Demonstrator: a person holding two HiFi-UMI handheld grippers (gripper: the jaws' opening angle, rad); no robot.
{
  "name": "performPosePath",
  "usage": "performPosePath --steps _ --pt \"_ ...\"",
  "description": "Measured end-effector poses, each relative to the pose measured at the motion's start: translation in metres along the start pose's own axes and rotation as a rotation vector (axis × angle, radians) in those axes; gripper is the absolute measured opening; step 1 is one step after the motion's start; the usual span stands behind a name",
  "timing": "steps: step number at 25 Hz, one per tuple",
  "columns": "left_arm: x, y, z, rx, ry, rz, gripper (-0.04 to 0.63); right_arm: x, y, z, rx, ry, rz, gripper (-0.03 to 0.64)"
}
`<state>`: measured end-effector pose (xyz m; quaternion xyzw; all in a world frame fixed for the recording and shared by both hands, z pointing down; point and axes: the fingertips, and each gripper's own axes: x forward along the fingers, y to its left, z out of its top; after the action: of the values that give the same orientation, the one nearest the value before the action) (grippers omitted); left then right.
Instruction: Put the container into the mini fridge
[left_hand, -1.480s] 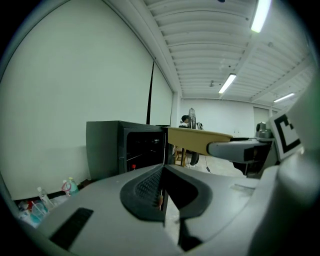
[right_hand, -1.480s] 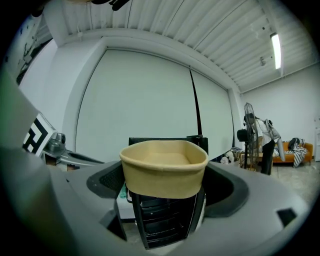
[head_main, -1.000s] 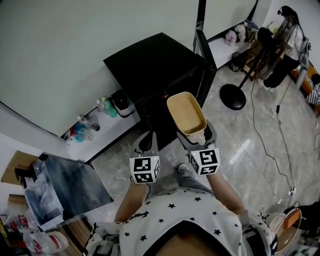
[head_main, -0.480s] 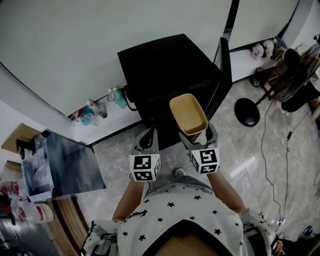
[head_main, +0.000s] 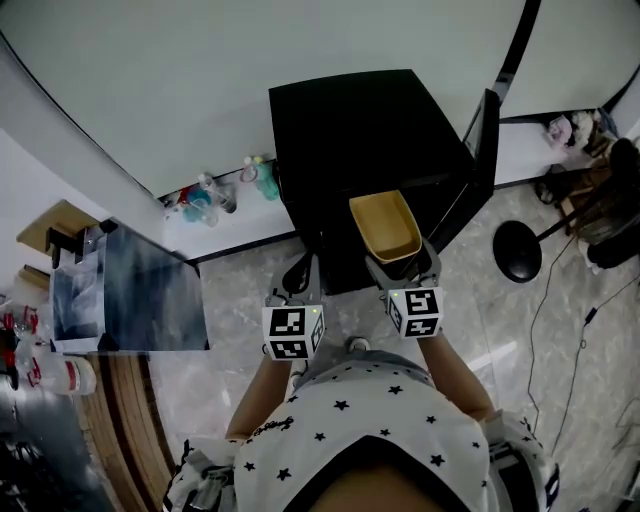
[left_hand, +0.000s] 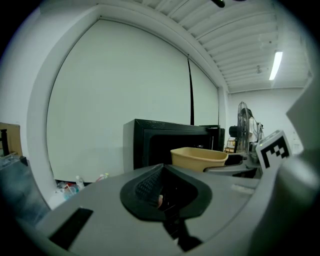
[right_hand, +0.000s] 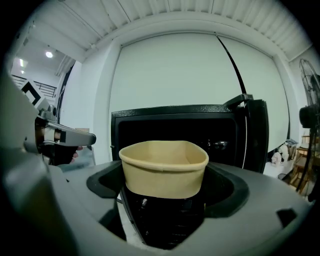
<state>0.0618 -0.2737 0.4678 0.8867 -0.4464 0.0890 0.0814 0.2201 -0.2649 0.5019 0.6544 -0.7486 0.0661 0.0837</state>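
The container (head_main: 385, 225), 1 tan bowl, is empty inside and sits upright, pinched at its lower wall by the right gripper (head_main: 400, 264), whose 2 jaws press on either side of it (right_hand: 164, 167). It is held in the air just in front of the fridge (head_main: 370, 130), level with the opening, not yet inside. There is 1 fridge, black, with its door (head_main: 487, 130) swung open on the right. The cavity is too dark to make out any shelves. The left gripper (head_main: 297, 275) hovers left of the container, before the fridge, jaws pressed together on nothing. Small bottles (head_main: 200, 195) stand left of the fridge, too small to count. 1 round fan base (head_main: 517, 250) lies right of it.
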Motion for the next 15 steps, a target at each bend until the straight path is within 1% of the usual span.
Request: performPosePath --steps 6,15 --pt "-0.003 0.003 -0.007 -0.025 0.001 0.067 0.012 0.021 -0.004 -0.006 -0.025 0.016 0.056 0.477" --pt "-0.012 0.013 -0.017 -0.062 0.01 0.165 0.012 0.048 -0.005 -0.018 -0.042 0.047 0.103 0.477"
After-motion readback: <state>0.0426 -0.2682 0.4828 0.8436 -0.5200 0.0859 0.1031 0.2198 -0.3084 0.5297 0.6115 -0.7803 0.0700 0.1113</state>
